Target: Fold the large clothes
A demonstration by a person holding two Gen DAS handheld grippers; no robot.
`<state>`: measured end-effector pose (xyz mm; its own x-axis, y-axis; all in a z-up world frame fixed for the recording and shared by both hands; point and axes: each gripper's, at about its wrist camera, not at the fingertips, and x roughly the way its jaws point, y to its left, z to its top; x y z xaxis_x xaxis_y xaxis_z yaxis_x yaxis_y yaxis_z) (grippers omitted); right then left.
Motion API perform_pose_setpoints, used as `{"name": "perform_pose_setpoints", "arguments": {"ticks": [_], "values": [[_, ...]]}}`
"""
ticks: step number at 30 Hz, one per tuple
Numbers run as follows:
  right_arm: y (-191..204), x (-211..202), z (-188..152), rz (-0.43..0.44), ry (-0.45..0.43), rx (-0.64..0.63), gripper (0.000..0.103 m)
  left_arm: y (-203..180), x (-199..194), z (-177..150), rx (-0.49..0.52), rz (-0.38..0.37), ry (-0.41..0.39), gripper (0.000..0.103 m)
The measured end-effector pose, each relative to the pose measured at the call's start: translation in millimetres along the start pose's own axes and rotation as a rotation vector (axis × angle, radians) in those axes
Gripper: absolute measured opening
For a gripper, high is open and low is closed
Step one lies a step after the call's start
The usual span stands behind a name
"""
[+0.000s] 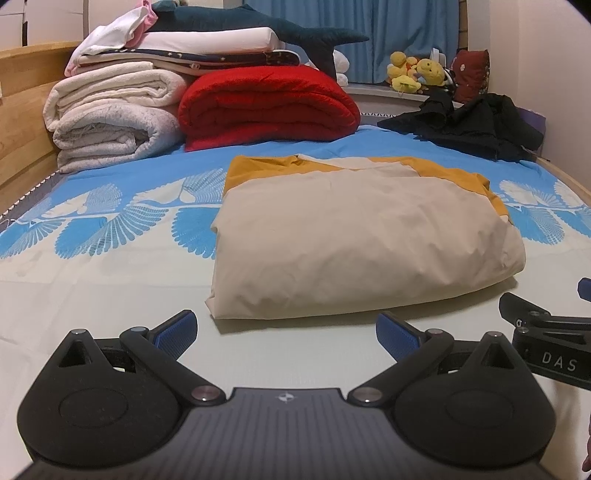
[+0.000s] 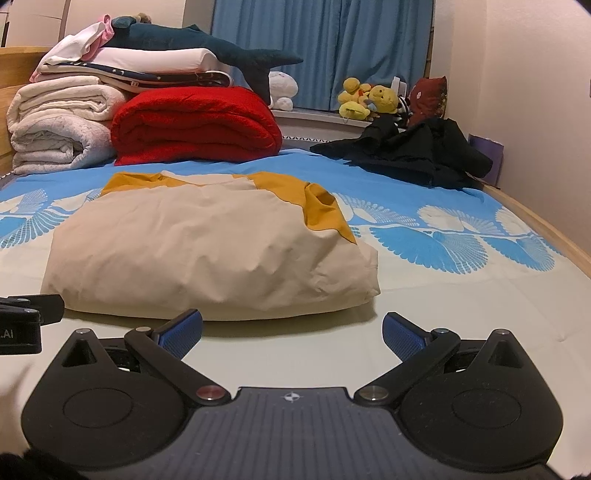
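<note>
A beige garment with mustard-yellow sleeves (image 1: pixel 362 240) (image 2: pixel 207 251) lies folded into a thick rectangle on the bed sheet (image 1: pixel 92 295) (image 2: pixel 461 314). My left gripper (image 1: pixel 286 334) rests low in front of its near edge, open, nothing between the blue pads (image 1: pixel 177 330). My right gripper (image 2: pixel 291 334) sits just short of the garment's near right corner, open and empty as well. Each gripper shows at the edge of the other's view: the right one (image 1: pixel 546 332) at the right, the left one (image 2: pixel 26 321) at the left.
Folded white blankets (image 1: pixel 110 118) and a red blanket (image 1: pixel 266 107) (image 2: pixel 195 125) are stacked at the head of the bed under a plush shark (image 1: pixel 258 26). A black clothes heap (image 1: pixel 469 125) (image 2: pixel 413 151) lies far right by the wall. Plush toys (image 1: pixel 417 74) sit on the sill.
</note>
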<state>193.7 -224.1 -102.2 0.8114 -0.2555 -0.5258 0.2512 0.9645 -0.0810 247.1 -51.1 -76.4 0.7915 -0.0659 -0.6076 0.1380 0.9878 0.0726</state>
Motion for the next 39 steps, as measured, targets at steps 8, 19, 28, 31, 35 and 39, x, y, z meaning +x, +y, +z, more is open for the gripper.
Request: {"name": "perform_pose_setpoints", "arguments": {"ticks": [8, 19, 28, 31, 35, 39], "values": [[0.1, -0.8, 0.3, 0.003, -0.001, 0.000, 0.102, 0.2, -0.1, 0.0, 0.002, 0.001, -0.001, 0.103], [0.4, -1.3, 0.1, 0.006, -0.001, -0.005, 0.102, 2.2, -0.3, -0.3, 0.004, 0.000, 0.000, 0.103], [0.7, -1.2, 0.0, 0.006, -0.001, -0.004, 0.102, 0.6, -0.6, -0.4, 0.010, 0.001, -0.001, 0.103], [0.6, -1.1, -0.1, 0.006, -0.001, -0.005, 0.102, 0.6, -0.4, -0.5, 0.012, 0.004, -0.002, 0.103], [1.0, -1.2, 0.0, 0.008, -0.002, -0.007, 0.102, 1.0, 0.0, -0.7, 0.012, 0.004, 0.001, 0.103], [0.6, 0.0, -0.5, 0.011, 0.001, -0.007, 0.102, 1.6, 0.7, -0.5, 0.012, 0.003, 0.003, 0.103]]}}
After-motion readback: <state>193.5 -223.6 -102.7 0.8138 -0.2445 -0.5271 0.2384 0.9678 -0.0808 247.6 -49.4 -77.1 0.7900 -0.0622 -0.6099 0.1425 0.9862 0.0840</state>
